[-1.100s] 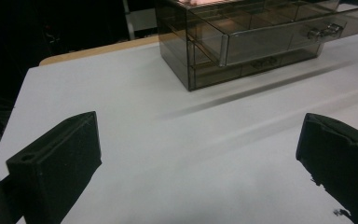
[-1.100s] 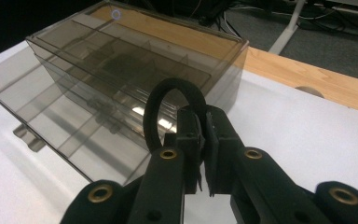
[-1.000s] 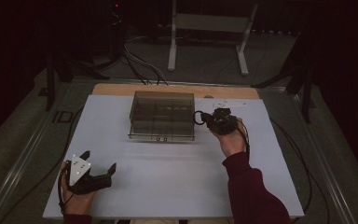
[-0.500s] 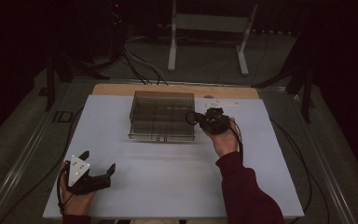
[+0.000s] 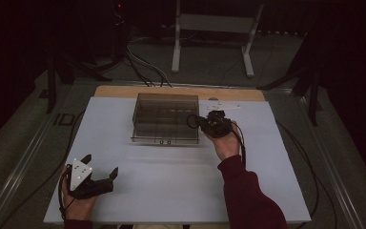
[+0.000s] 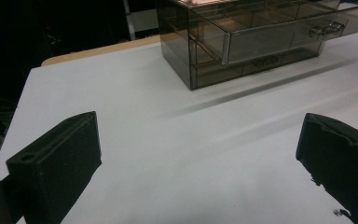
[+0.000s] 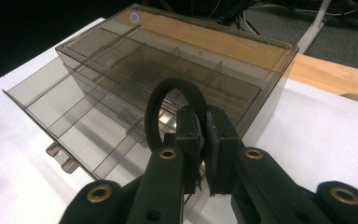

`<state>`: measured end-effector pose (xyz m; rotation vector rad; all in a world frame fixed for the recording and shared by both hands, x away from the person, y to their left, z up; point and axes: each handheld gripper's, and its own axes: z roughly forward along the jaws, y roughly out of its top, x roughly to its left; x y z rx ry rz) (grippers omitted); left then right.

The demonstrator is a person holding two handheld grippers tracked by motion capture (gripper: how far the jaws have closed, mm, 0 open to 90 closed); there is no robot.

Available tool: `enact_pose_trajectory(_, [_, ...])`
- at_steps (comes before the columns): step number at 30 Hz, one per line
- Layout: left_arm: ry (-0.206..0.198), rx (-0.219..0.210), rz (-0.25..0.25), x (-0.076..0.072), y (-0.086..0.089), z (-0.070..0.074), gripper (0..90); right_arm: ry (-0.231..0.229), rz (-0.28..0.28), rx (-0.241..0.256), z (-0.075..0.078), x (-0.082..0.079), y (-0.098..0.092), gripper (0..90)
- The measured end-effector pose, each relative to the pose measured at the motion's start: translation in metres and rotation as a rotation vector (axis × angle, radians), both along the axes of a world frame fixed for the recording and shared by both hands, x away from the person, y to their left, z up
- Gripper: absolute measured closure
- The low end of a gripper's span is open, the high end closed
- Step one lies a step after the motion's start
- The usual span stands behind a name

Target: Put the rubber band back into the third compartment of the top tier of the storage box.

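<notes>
Beside the drawer box [image 5: 166, 118], right tool [image 5: 205, 122] clamping black ring [image 7: 173, 110].

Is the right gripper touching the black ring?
Touching. In the right gripper view, the right gripper has its jaws closed on the black ring above the open drawer.

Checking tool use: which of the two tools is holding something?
The right tool, by the smoky clear plastic drawer box: it pinches a black elastic ring.

loop's [image 7: 168, 100] lower part tucked behind the right gripper [image 7: 203, 122] pads, organizer's [image 6: 242, 37] far end cut off – top edge, its contents too murky to tell
</notes>
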<state>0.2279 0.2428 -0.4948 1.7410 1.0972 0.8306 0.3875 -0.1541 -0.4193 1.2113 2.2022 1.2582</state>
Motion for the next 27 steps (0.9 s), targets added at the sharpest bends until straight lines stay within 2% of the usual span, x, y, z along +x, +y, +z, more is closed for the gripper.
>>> enact_pose_trajectory(27, [0.0,-0.002,-0.003,0.0,0.0,-0.001,0.6,0.057,0.044,-0.016,-0.014,-0.003,0.02,85.0])
